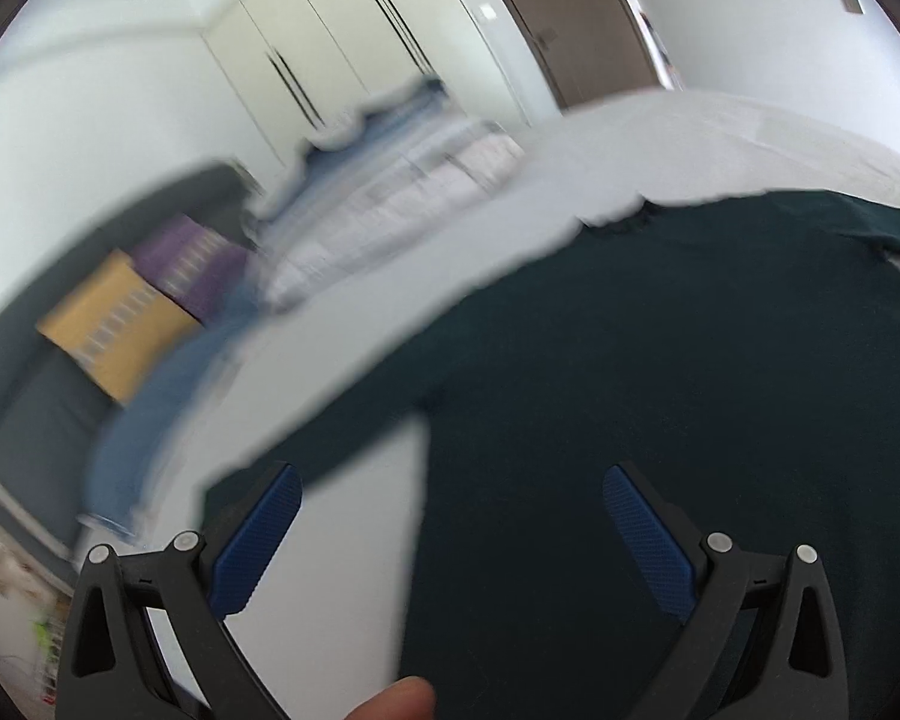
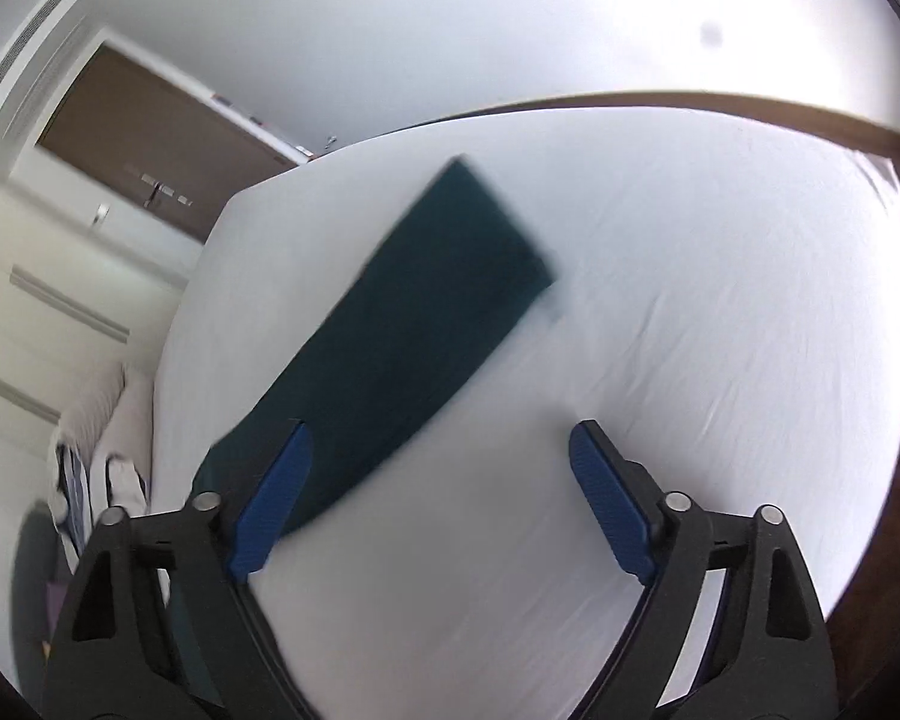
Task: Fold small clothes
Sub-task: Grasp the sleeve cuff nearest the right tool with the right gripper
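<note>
Left tool (image 1: 450, 531): jaws spread wide, nothing between the blue pads (image 1: 257, 540). It hangs above the dark green garment (image 1: 660, 390), which fills the centre and right of the left wrist frame, lying flat on the white bed (image 1: 720, 138). One sleeve runs from the garment body toward the lower left of the frame, passing behind the left-hand pad. A fingertip (image 1: 399, 699) shows at the bottom edge.

Right tool (image 2: 441, 492): jaws likewise spread wide, holding nothing. In the right wrist frame a long strip of the dark green garment (image 2: 414, 336) extends from the lower left toward the frame centre, lying on the white bed (image 2: 690, 300). Its near end passes behind the left-hand pad (image 2: 273, 504); whether they touch cannot be determined.

Surroundings, left wrist frame: yellow and purple boxes (image 1: 138, 312) at left, heavily blurred; cream wardrobe doors (image 1: 330, 42) at upper centre; brown door (image 1: 558, 6) at top.
</note>
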A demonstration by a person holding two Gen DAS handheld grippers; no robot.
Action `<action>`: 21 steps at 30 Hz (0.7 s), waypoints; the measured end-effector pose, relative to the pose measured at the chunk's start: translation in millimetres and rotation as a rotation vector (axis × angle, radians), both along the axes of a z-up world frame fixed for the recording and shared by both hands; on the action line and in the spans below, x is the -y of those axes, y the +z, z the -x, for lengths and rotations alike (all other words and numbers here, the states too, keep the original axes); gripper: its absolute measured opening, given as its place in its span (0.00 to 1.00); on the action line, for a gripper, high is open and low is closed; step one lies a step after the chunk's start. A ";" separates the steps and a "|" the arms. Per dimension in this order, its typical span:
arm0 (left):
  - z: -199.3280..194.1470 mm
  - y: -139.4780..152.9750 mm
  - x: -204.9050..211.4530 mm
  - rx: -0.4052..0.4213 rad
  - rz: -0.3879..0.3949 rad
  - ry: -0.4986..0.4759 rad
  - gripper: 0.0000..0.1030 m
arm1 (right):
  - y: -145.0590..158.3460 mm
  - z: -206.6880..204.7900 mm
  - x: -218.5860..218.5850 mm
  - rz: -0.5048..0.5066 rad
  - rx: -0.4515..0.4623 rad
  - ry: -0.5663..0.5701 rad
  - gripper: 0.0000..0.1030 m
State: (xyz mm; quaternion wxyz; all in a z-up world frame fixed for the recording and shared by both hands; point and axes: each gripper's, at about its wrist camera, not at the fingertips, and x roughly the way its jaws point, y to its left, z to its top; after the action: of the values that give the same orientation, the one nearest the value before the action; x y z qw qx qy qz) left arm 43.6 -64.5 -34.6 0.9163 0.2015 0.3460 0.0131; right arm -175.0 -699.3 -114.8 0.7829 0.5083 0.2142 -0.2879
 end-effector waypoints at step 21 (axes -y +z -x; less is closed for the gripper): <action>-61.1 -36.4 -36.2 -0.307 0.529 0.027 1.00 | 126.7 -201.3 -113.0 0.390 -0.014 0.385 0.13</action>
State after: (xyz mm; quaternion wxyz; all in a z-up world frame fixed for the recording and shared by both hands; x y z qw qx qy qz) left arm 104.7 -28.3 -71.0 0.8738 -0.0490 0.4743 -0.0957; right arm 26.3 -586.3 11.8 0.9048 0.2960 0.2527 -0.1729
